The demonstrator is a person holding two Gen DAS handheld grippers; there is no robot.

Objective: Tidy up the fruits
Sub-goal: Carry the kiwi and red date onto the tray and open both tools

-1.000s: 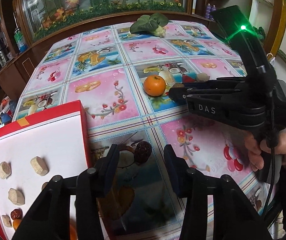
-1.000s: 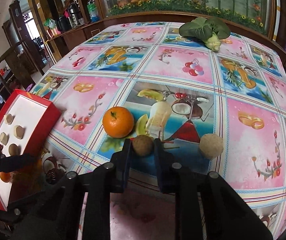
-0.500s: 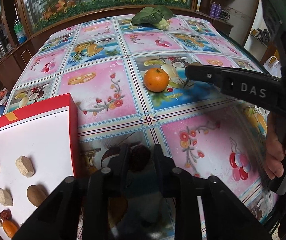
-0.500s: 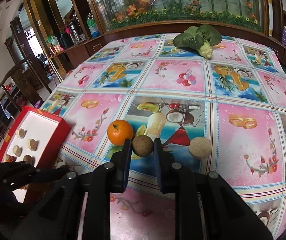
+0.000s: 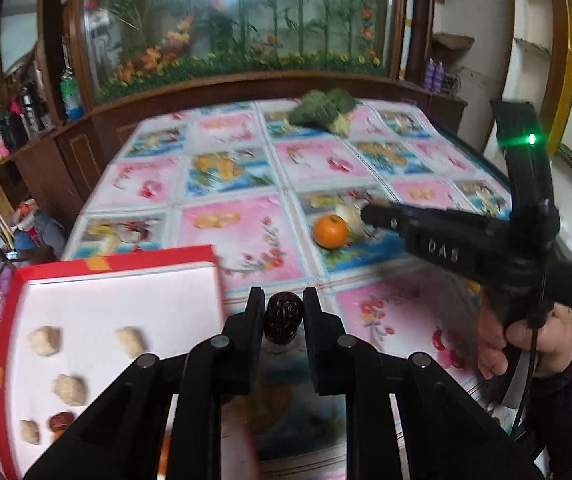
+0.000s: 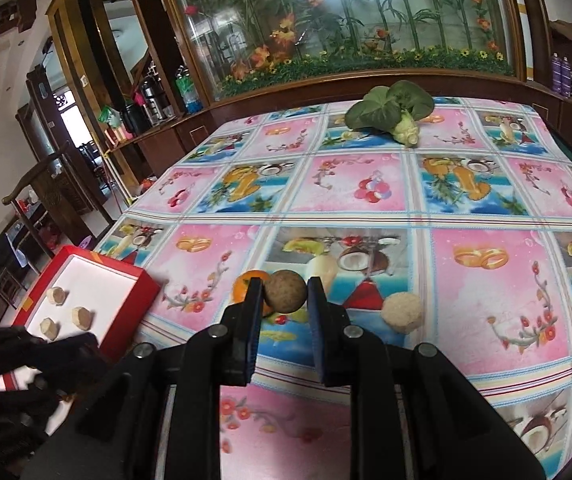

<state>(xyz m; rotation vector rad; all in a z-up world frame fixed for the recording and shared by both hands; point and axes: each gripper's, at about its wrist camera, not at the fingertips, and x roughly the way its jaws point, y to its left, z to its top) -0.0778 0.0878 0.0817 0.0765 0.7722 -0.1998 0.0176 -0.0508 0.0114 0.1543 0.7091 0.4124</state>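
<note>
My left gripper (image 5: 284, 316) pinches a dark fruit (image 5: 284, 318), my right gripper (image 6: 285, 294) a brown one (image 6: 286, 291); next, both go left into the red box (image 5: 114, 266).

Lettering: "DAS", pale capitals on the side of my black plastic right gripper (image 5: 369, 216); nothing else readable.

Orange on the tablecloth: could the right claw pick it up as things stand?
Probably not yet: the right claw is shut on a brown round fruit, though the orange lies unobstructed just beside it.
</note>
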